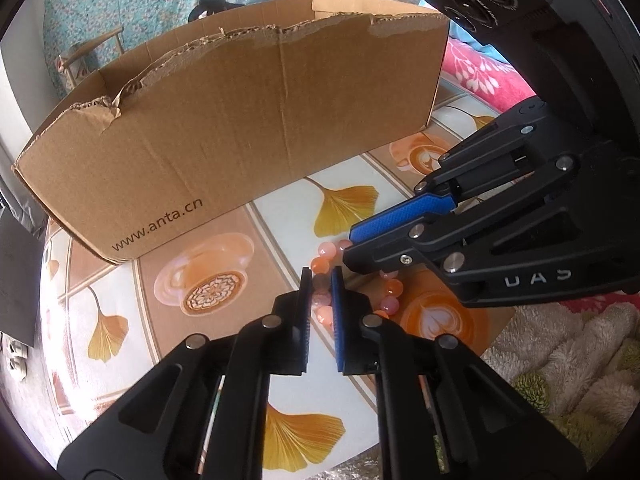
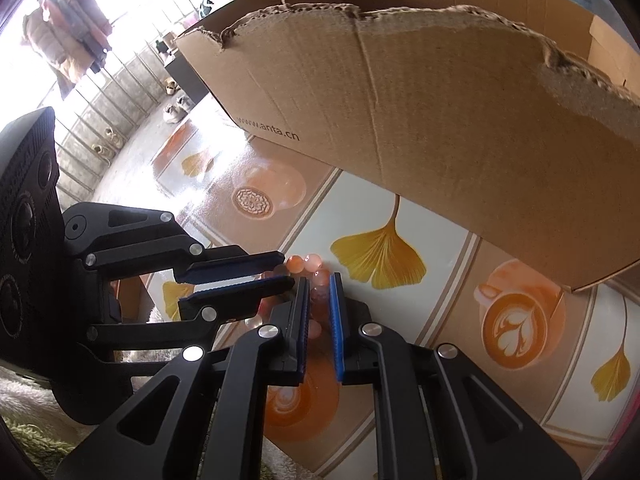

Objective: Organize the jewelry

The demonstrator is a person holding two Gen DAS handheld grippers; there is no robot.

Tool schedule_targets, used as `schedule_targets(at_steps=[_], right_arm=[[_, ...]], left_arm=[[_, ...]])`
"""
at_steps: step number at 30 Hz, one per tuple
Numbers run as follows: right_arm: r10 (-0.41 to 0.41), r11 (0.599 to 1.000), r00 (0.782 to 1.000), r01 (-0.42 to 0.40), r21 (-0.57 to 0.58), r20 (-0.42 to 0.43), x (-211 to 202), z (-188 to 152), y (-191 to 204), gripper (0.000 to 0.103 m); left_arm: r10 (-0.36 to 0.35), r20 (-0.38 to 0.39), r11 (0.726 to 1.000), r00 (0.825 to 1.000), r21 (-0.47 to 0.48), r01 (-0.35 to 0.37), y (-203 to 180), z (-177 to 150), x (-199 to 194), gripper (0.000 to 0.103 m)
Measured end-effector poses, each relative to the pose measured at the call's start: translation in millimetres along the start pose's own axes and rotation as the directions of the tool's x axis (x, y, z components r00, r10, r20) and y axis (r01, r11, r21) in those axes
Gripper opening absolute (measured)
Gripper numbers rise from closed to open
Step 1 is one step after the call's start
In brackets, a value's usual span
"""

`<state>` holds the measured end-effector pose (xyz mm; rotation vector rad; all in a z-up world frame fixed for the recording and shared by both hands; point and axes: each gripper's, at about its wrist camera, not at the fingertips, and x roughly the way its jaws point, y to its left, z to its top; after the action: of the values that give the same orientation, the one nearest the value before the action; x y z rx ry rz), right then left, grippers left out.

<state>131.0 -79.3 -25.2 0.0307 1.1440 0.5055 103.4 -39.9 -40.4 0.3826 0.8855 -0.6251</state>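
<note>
A bracelet of pink and orange beads lies on the patterned tablecloth in front of a cardboard box. My left gripper is shut on the bracelet's left side, with beads pinched between its blue pads. From the right, my right gripper reaches in and covers the bracelet's far side. In the right wrist view, the right gripper is shut on beads of the same bracelet. The left gripper comes in from the left, right beside it. Much of the bracelet is hidden by the fingers.
The open box, its top edge torn, stands just behind the bracelet. A fluffy cream and green blanket lies at the table's right edge, with a pink towel beyond it. Shoes sit on the floor past the table's far end.
</note>
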Motion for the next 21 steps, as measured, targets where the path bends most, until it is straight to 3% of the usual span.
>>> schedule_targets(at_steps=[6, 13, 21], right_arm=[[-0.018, 1.000, 0.999, 0.018, 0.015, 0.036, -6, -6, 1, 0.010], [-0.020, 0.999, 0.987, 0.014, 0.039, 0.162, -58, -8, 8, 0.010], [-0.055, 0.997, 0.917, 0.074, -0.032, 0.395, -152, 27, 20, 0.010]], left_arm=[[0.007, 0.035, 1.000, 0.999, -0.001, -0.007, 0, 4, -10, 0.008], [-0.027, 0.144, 1.000, 0.989, -0.008, 0.028, 4, 26, -58, 0.008], [-0.053, 0.357, 0.998, 0.933, 0.061, 0.034, 12, 90, -123, 0.008]])
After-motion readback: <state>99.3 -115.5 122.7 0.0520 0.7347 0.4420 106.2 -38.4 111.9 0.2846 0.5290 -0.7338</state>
